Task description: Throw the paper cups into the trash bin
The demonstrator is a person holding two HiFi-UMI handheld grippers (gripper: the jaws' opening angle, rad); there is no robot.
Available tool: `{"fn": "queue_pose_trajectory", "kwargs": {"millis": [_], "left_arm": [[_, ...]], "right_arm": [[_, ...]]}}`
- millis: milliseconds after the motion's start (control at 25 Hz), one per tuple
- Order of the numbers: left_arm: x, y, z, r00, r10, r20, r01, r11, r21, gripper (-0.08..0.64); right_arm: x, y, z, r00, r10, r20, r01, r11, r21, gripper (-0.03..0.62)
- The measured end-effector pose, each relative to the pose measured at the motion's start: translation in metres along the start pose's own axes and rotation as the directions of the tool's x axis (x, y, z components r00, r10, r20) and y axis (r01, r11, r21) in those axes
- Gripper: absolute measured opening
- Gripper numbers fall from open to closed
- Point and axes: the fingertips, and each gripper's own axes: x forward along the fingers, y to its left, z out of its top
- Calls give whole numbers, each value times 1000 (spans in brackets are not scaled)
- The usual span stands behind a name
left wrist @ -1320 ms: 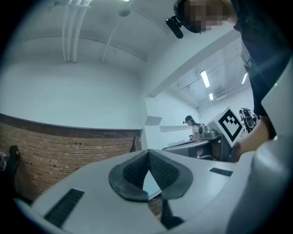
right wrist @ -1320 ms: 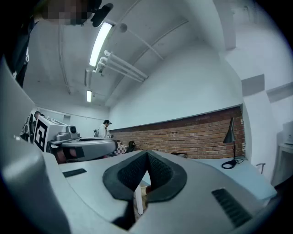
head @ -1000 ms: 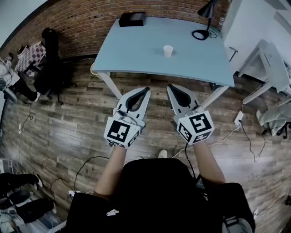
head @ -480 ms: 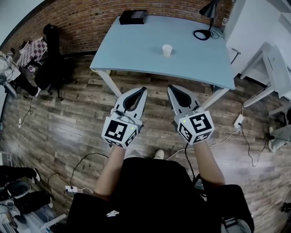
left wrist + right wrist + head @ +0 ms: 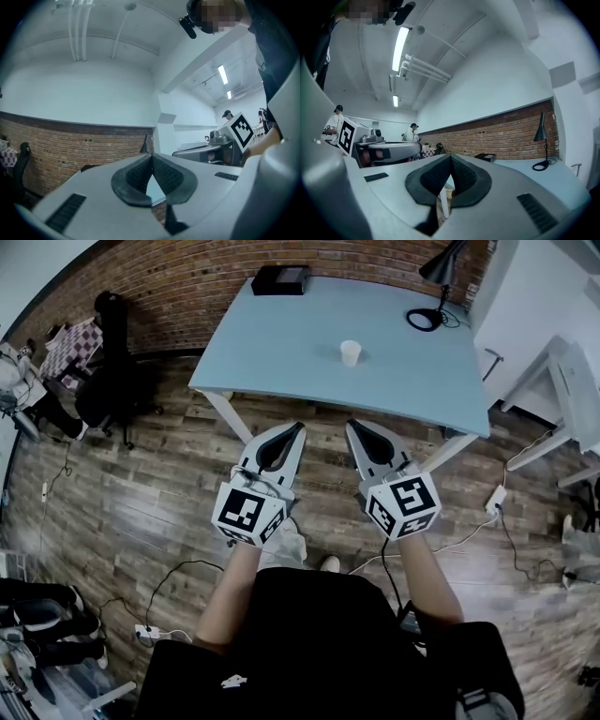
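A single white paper cup [image 5: 351,352] stands upright near the middle of the light blue table [image 5: 281,343] in the head view. Both grippers are held out over the wooden floor, short of the table's near edge and well back from the cup. My left gripper [image 5: 300,427] is shut with nothing between its pads [image 5: 140,176]. My right gripper [image 5: 352,425] is also shut and empty, its pads [image 5: 461,178] meeting at the tip. The grippers sit side by side, pointing level toward the table. No trash bin shows in any view.
A black box [image 5: 280,279] lies at the table's far edge by the brick wall. A black desk lamp [image 5: 433,306] stands at the far right corner. White table legs [image 5: 225,413] slant down below the near edge. Cables [image 5: 506,521] trail over the floor on the right; chairs and people are at the left.
The person has stepped a little toward the table; a leg and shoe now show below the grippers. Both grippers stay shut and side by side.
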Motion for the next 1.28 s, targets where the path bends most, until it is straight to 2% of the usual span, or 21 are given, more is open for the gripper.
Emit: {"fn": "queue_pose_trajectory", "kwargs": {"millis": [440,1280], "left_arm": [[27,42,-5,998,-38,48,40,999,-36,9],[58,175,-26,998,-48,40,52,994,-93,9]], "right_arm": [[49,-19,-8,999,-32,-31,31,999,-17,2],[177,-22,-17,994,-60,-90,56,998,-36,2]]}}
